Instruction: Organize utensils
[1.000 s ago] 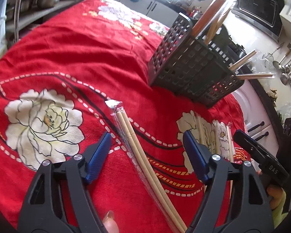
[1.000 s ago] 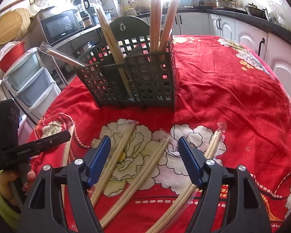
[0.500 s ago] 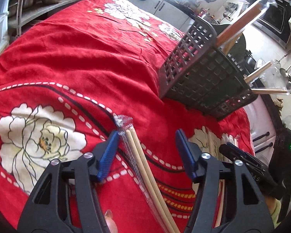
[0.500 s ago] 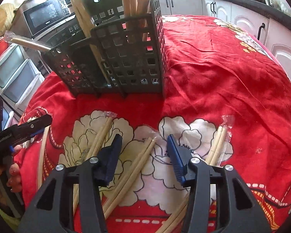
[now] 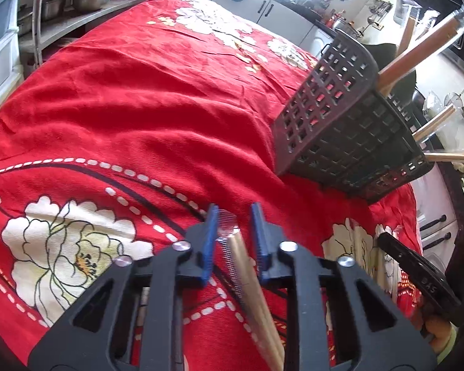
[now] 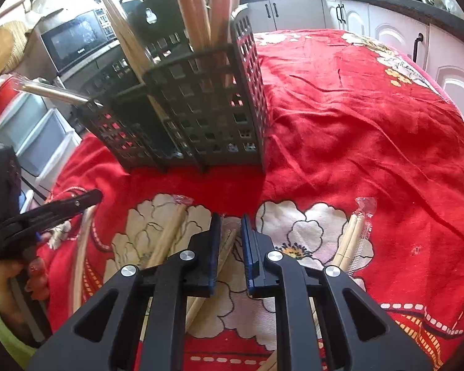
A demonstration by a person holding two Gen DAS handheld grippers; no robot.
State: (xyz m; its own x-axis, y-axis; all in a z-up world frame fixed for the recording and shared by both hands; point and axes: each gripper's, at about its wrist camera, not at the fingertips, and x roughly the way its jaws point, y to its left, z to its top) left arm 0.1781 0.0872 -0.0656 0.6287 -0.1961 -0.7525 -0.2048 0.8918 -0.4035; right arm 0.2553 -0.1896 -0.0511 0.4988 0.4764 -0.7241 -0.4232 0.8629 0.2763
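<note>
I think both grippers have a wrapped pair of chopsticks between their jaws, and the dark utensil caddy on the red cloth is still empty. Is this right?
Not quite. The utensil caddy is not empty: the right wrist view shows several wrapped chopstick pairs standing in it. The rest holds: the left gripper and the right gripper, whose jaws have just been closing, each have a wrapped pair between them on the red cloth.

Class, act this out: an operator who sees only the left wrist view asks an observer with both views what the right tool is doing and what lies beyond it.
Operator: What is the right tool on?
Observer: The right tool has just been closing, and a pair of chopsticks sits between its jaws.
Operator: Anything loose on its far side?
Observer: Yes, one wrapped pair lies to its right on the cloth, untouched.
</note>
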